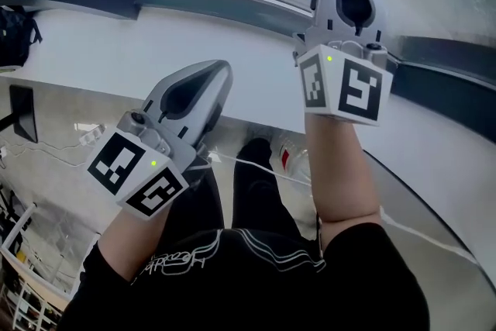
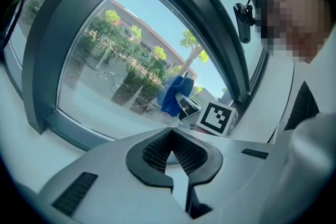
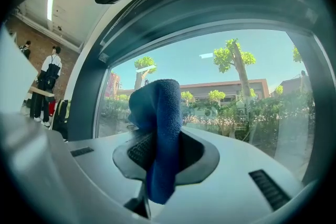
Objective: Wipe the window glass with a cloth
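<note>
Your right gripper (image 3: 159,136) has its jaws clamped on the blue cloth (image 3: 157,107), which bunches up past their tips, close to the window glass (image 3: 236,76). Your left gripper (image 2: 170,139) has its jaws closed on nothing and is lower, over the white sill (image 1: 116,50).

Office-like room: wide dark-framed window (image 3: 220,81), white sill (image 1: 194,50).

Blue cloth (image 3: 160,128), dark grey window frame (image 2: 58,55), black-and-white marker cube (image 1: 346,85)
</note>
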### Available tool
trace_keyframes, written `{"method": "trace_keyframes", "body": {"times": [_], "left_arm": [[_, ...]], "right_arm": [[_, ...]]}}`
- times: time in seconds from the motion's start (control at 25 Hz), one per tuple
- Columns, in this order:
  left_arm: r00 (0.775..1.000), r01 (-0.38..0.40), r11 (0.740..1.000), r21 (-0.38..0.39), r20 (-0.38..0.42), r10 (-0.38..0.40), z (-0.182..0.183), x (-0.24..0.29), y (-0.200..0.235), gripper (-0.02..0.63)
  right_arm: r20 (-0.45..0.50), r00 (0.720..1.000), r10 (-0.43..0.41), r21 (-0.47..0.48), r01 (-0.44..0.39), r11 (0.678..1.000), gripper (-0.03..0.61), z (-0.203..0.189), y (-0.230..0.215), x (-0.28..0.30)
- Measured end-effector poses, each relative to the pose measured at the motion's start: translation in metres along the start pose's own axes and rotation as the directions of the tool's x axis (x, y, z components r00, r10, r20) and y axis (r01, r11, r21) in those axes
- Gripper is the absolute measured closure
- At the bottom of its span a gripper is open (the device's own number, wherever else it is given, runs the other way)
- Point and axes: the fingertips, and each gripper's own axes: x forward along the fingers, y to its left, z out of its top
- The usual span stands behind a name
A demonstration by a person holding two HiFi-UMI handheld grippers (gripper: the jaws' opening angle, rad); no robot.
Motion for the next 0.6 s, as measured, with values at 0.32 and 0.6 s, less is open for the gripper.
{"method": "trace_keyframes", "body": {"times": [0.32,0.6], "left_arm": [[0.997,0.061,0.998,0.015,-0.041,-0.061,-0.024,0.051,-0.055,0.607],[0.989,0.119,0.993,0.026,-0.096,-0.116,-0.044,0.098,-0.1,0.607]], "right_arm": [[0.0,0.998,-0.061,-0.013,0.061,0.998,0.514,-0.003,-0.077,-0.04],[-0.008,0.99,-0.144,-0.027,0.144,0.989,0.514,-0.009,-0.157,-0.08]]}}
